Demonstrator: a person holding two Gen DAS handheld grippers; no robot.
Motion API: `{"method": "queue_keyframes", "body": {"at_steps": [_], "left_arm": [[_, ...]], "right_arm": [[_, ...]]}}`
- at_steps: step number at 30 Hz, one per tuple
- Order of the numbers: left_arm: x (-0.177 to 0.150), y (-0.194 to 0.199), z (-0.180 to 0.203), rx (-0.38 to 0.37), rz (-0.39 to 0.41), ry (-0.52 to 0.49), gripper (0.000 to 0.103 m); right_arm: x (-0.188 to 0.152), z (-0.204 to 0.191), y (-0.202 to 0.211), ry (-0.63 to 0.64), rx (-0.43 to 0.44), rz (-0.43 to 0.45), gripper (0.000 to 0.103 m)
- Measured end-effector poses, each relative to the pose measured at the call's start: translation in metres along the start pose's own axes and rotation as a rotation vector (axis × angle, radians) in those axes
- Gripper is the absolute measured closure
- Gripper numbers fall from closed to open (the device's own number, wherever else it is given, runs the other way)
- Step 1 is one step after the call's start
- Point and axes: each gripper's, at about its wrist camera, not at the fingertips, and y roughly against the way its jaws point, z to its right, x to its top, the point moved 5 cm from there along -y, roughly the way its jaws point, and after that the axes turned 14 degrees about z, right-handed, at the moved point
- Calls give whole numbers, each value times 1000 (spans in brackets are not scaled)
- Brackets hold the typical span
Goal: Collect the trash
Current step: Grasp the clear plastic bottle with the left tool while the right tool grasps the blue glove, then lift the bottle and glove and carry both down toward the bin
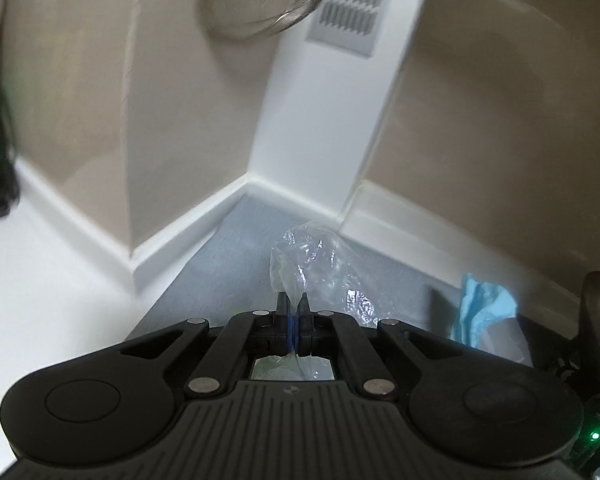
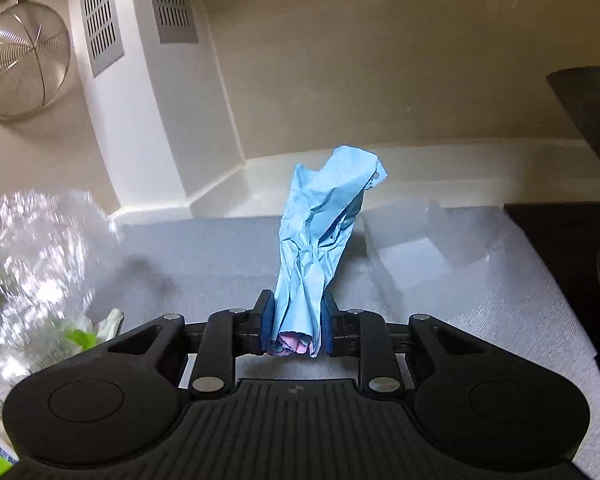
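Left wrist view: you are pinching the clear plastic bag (image 1: 308,264) tight in your left gripper (image 1: 293,306), so it is staying ready for trash. Your right gripper (image 2: 296,316) is squeezing the crumpled blue paper (image 2: 324,232), partly closed around it. A sieve (image 2: 22,72) is hanging far left. Nothing is blocking the way between the paper and the bag.
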Motion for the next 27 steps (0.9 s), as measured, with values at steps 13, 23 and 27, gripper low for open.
{"method": "queue_keyframes", "body": {"at_steps": [13, 23, 27], "left_arm": [[15, 80, -44, 41, 145, 77, 103], [-43, 219, -66, 40, 177, 102, 103], [-77, 284, -77, 76, 191, 93, 103]], "right_arm": [[13, -4, 12, -21, 48, 80, 77], [37, -19, 79, -28, 166, 144, 77], [49, -22, 145, 24, 257, 166, 77]]}}
